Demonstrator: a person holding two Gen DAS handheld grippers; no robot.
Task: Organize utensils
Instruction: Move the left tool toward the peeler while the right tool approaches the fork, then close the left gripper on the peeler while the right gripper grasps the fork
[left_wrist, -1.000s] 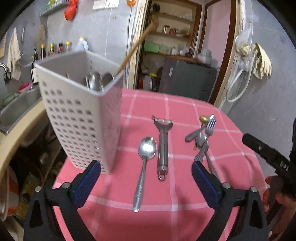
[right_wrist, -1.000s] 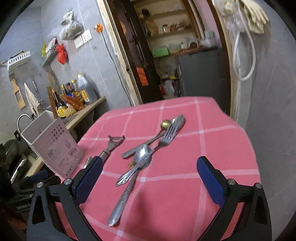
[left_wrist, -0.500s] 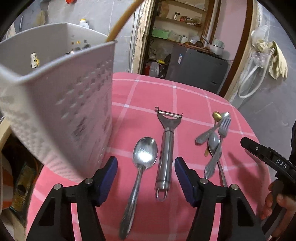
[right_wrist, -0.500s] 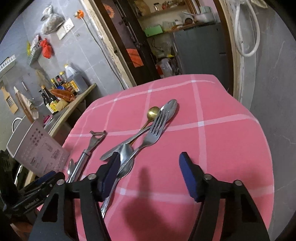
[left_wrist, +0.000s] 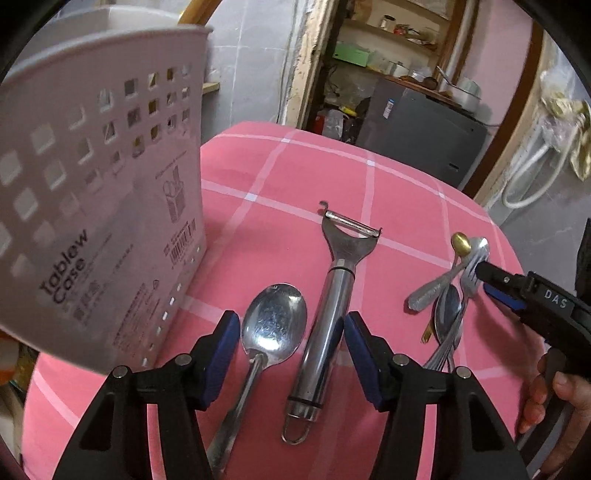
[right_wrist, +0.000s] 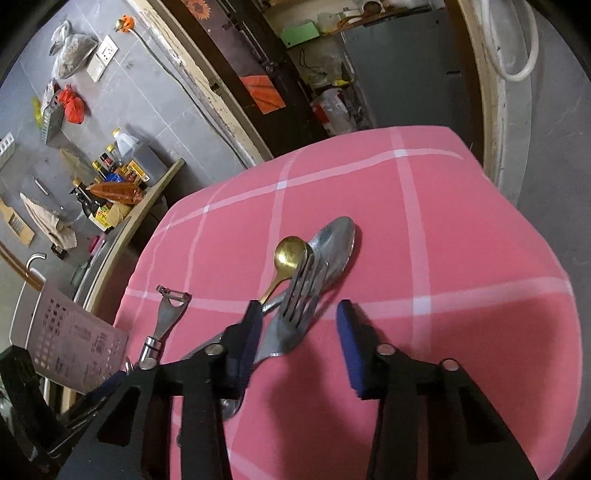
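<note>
My left gripper (left_wrist: 290, 343) is open, low over the pink checked tablecloth (left_wrist: 280, 192), its jaws either side of a steel spoon (left_wrist: 271, 325) and a steel peeler (left_wrist: 332, 299). The white perforated utensil holder (left_wrist: 99, 184) stands close on the left. My right gripper (right_wrist: 301, 332) is open, its jaws around the fork (right_wrist: 301, 299) that lies on a pile with a gold spoon (right_wrist: 290, 254) and a large steel spoon (right_wrist: 336, 240). The pile (left_wrist: 448, 295) and the right gripper's finger (left_wrist: 496, 284) also show in the left wrist view.
The table's edges fall away at the right (right_wrist: 561, 258) and far side. A counter with bottles (right_wrist: 122, 173) and a sink tap (right_wrist: 35, 258) lie left of the table. A doorway with shelves (left_wrist: 388, 48) is behind.
Both grippers have moved down and forward toward the table and narrowed. The left now straddles the spoon and peeler; the right now straddles the fork.
</note>
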